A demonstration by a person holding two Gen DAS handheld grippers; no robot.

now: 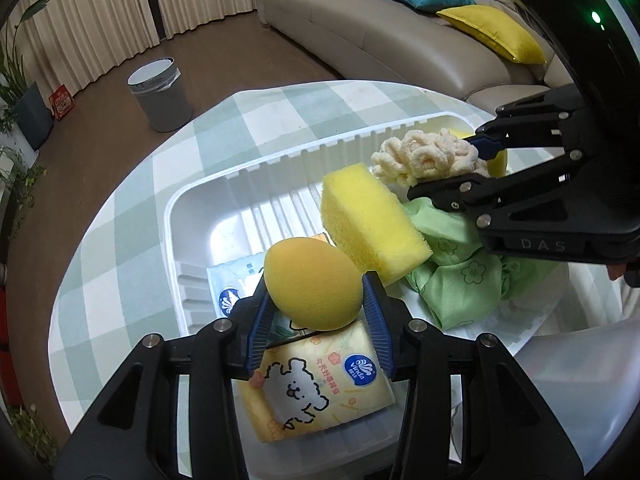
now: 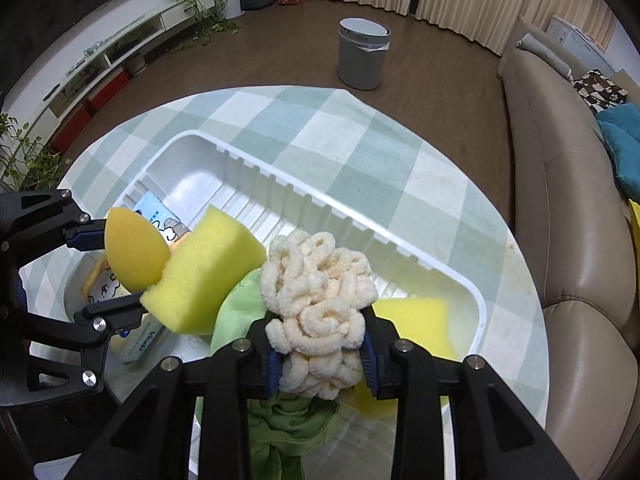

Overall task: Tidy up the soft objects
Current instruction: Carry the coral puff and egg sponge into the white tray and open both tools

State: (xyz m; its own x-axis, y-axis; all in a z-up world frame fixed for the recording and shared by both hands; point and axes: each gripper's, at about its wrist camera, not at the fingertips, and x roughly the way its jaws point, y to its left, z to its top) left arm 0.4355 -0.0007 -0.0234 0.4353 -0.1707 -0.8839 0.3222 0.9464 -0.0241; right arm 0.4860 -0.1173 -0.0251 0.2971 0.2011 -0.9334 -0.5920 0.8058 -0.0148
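Observation:
My left gripper [image 1: 316, 312] is shut on an orange egg-shaped sponge [image 1: 312, 284], held above a yellow tissue pack [image 1: 320, 384]; it also shows in the right wrist view [image 2: 110, 268] with the egg sponge [image 2: 134, 252]. My right gripper [image 2: 322, 356] is shut on a cream chenille cloth [image 2: 316, 296], also seen in the left wrist view [image 1: 428, 154]. A yellow block sponge [image 1: 370, 224] leans over a crumpled green cloth [image 1: 460, 272]. A white tray [image 2: 192, 168] holds a blue tissue pack [image 2: 154, 208] and another yellow sponge [image 2: 416, 316].
The round table has a green-checked cloth [image 2: 360, 152]. A grey bin [image 2: 362, 54] stands on the floor beyond it. A beige sofa [image 2: 560, 208] with cushions runs along the right. A translucent container [image 1: 576, 380] is at the near right.

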